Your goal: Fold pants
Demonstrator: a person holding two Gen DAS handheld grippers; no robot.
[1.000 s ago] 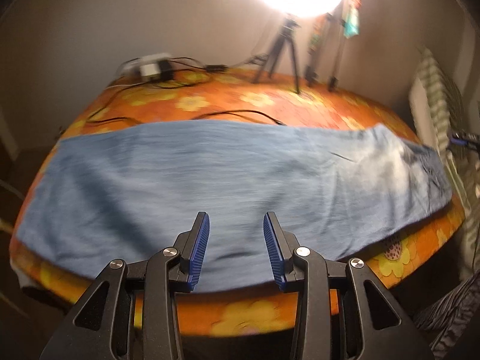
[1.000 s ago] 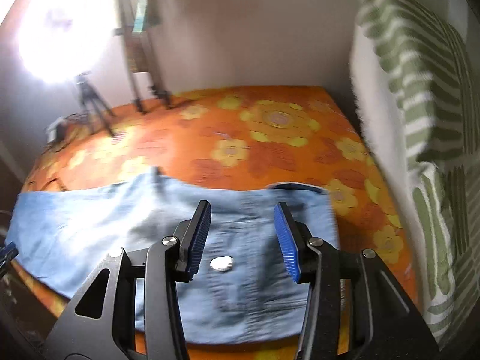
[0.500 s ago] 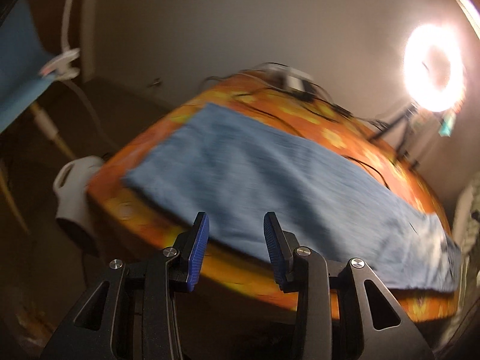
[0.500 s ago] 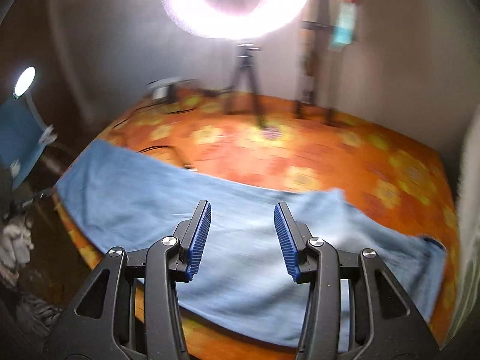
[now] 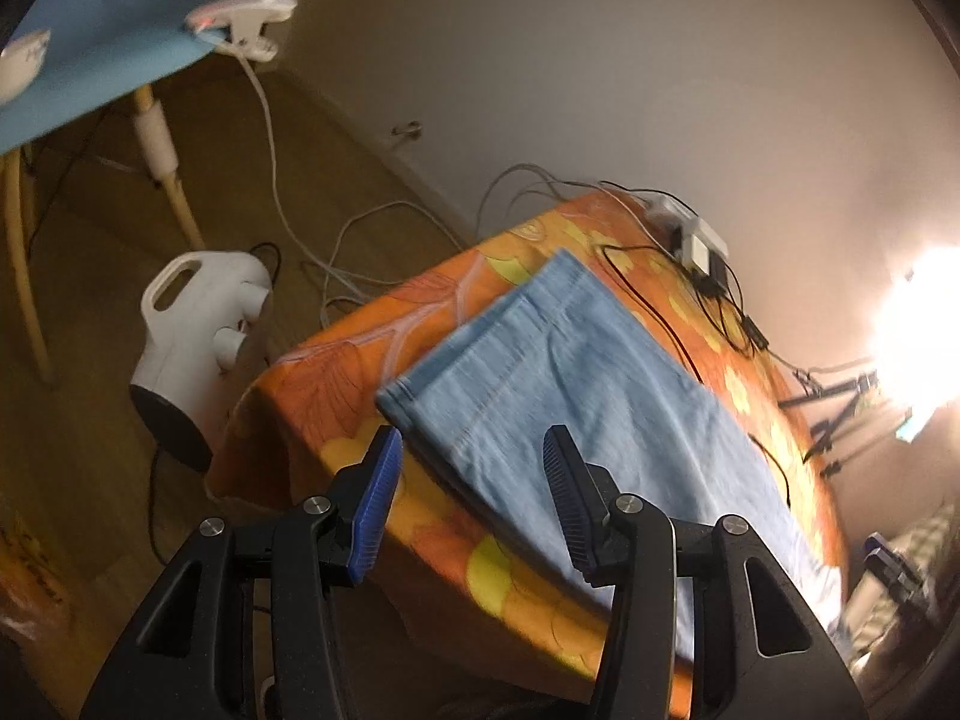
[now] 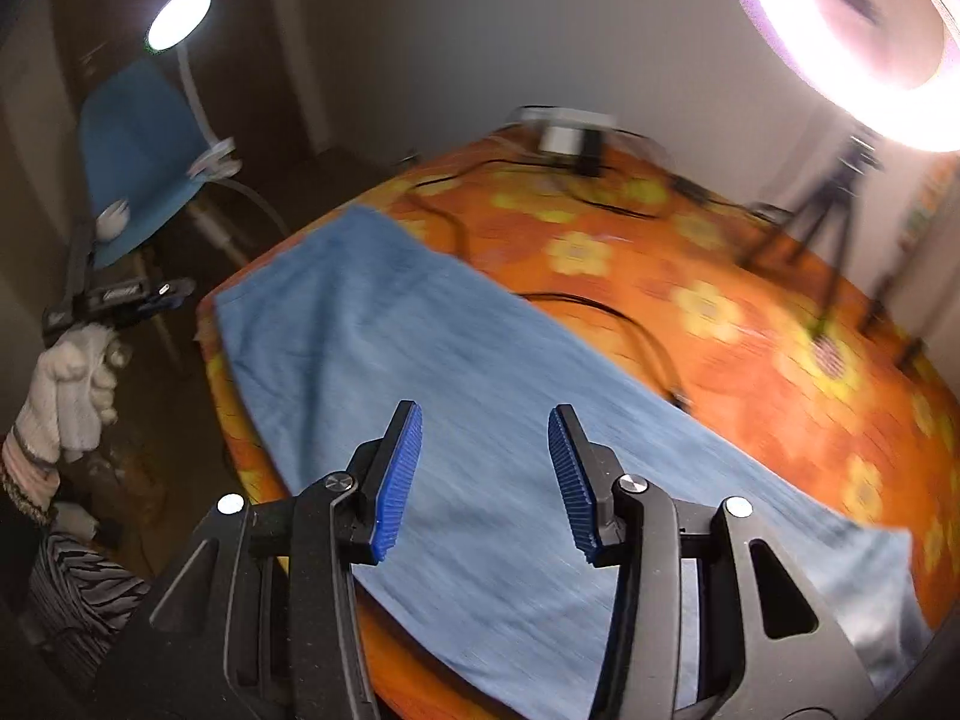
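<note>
The jaws of the left gripper (image 5: 468, 510) are opening, with nothing pressed between them; seen past the blue pads, the hem end of the pants (image 5: 576, 372) lies beyond and below them, not touched. The jaws of the right gripper (image 6: 483, 480) stand apart at a middling width, also empty, above the middle of the same garment (image 6: 456, 396).

The pants are light blue denim, laid out flat and long with one leg on the other, along the near edge of a table (image 5: 336, 372) covered in an orange cloth with yellow flowers. In the left wrist view the leg hems sit near the table's corner, the double edge showing. In the right wrist view the fabric runs from the far left corner down towards the lower right.

Black cables (image 6: 606, 306) trail across the cloth behind the pants, and a white power block (image 5: 699, 249) sits at the far edge. A ring light (image 6: 864, 30) on a tripod glows at the back. A blue chair (image 6: 138, 156) with a clip lamp stands on the floor to the left, and a white appliance (image 5: 198, 336) sits beside the table. In the right wrist view a hand in a white glove (image 6: 72, 384) grips the other tool at the left edge.
</note>
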